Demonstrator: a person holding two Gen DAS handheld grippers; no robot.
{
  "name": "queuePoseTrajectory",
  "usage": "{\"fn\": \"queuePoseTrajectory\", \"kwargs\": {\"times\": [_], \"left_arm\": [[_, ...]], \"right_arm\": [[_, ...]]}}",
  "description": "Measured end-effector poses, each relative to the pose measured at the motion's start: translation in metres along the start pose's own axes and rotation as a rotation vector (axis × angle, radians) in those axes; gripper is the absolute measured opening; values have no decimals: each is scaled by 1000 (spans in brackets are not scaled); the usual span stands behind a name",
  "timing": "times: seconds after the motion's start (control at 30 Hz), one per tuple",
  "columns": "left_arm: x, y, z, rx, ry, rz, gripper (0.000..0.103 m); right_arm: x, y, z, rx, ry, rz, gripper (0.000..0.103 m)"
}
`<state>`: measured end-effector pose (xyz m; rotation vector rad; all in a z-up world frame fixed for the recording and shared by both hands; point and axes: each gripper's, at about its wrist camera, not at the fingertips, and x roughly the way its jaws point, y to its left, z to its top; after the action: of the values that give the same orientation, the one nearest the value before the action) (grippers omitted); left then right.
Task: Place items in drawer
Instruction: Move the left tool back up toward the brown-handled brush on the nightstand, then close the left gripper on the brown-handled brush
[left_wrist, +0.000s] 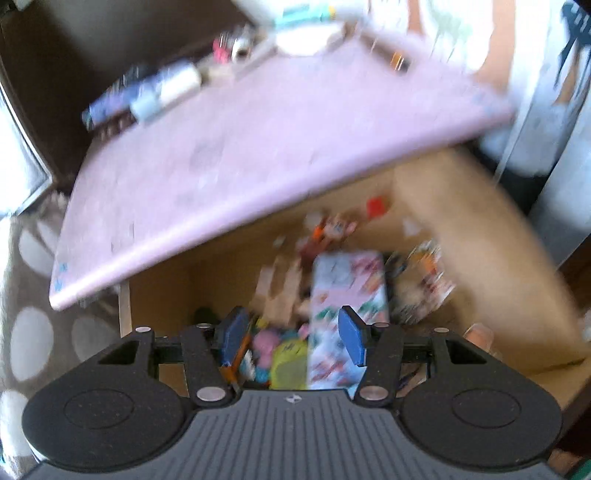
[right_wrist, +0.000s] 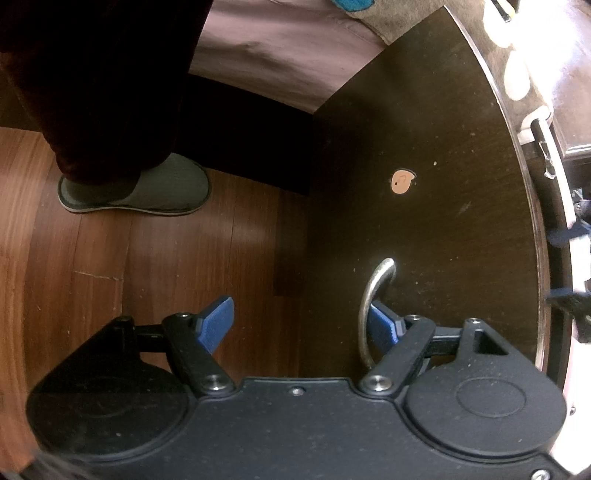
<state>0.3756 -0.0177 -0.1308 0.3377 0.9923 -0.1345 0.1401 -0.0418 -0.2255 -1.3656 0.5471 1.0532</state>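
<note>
Pink tabletop (left_wrist: 280, 140) fills the upper half of the left wrist view, heavily blurred. Small items sit along its far edge: bottles or tubes (left_wrist: 147, 96) at left and a white round dish (left_wrist: 301, 40) further back. Identities uncertain owing to blur.

Below the tabletop edge the wooden drawer (left_wrist: 461, 229) stands pulled out, interior exposed. It already holds a jumble of small colourful things. The largest is a patterned flat box (left_wrist: 347, 295), long axis running away from the camera, roughly in line with the gripper's pointing direction.

Left gripper (left_wrist: 295, 341) hangs above the near end of the drawer, jaws about half apart. The blue pads (left_wrist: 352, 339) frame the near end of the patterned box in the picture, but no contact shows; the pads press on nothing. Judged released and empty.

Right wrist view: dark drawer front (right_wrist: 424, 147) with a curved metal handle (right_wrist: 373, 295). Right gripper (right_wrist: 299, 325) is spread wide; one finger is hooked behind the handle loop, the other hangs free over the wood floor (right_wrist: 110, 258). It clamps nothing and seems only to be holding the drawer out. A slippered foot (right_wrist: 140, 192) stands on the floor beyond.

Judgement: remaining items lie on the tabletop, up and ahead of the left jaws. The left hand is nearer and free, so the next pick falls to it.
</note>
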Motion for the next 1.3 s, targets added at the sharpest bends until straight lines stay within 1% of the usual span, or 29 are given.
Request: {"fn": "queuePoseTrajectory", "kwargs": {"times": [0.13, 0.23, 0.4, 0.5, 0.67, 0.83, 1.0, 1.17, 1.3], "left_arm": [[-19, -12, 28, -42, -123, -40, 53], [-20, -30, 57, -37, -219, -64, 53], [-2, -50, 114, -34, -315, -105, 53], [17, -59, 149, -39, -350, -136, 53], [48, -67, 192, -48, -372, -137, 53], [73, -72, 218, -53, -363, -137, 49], [93, -74, 234, -62, -341, -133, 48], [109, -73, 248, -74, -319, -139, 42], [120, -72, 256, -91, -293, -132, 40]], "right_arm": [[0, 0, 0, 2, 0, 1, 79], [0, -1, 0, 2, 0, 1, 79], [0, 0, -1, -2, -3, 1, 79], [0, -1, 0, 2, -2, 2, 79], [-1, -2, -1, -3, -9, 5, 79], [-1, -3, -2, -8, -19, 8, 78], [-2, -3, -5, -15, -25, 5, 78], [-3, -3, -5, -12, -26, 5, 78], [-4, -2, -6, -15, -28, 4, 78]]}}
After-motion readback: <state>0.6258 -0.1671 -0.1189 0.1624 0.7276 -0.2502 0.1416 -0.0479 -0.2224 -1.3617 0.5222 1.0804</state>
